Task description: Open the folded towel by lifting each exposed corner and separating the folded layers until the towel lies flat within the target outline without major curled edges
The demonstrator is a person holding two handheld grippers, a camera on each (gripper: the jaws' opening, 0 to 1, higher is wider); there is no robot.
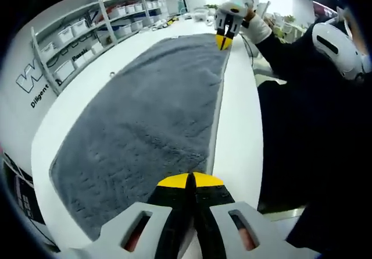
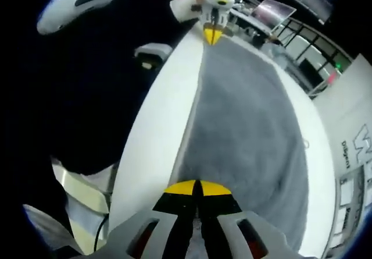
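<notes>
in the left gripper view, the left gripper (image 1: 191, 180) was seen nearest the camera with its yellow-tipped jaws pressed together on the near edge of the grey towel (image 1: 145, 119), which was spread open along the white table (image 1: 241, 125) with a white strip of tabletop left bare between its long edge and the person's dark clothing (image 1: 314, 131). in the right gripper view, the right gripper (image 2: 196, 188) was likewise clenched on the towel's edge at its own end, the two grippers being held at opposite ends of the same long side. white shelves with bins (image 1: 87, 29) were seen beyond the table.
</notes>
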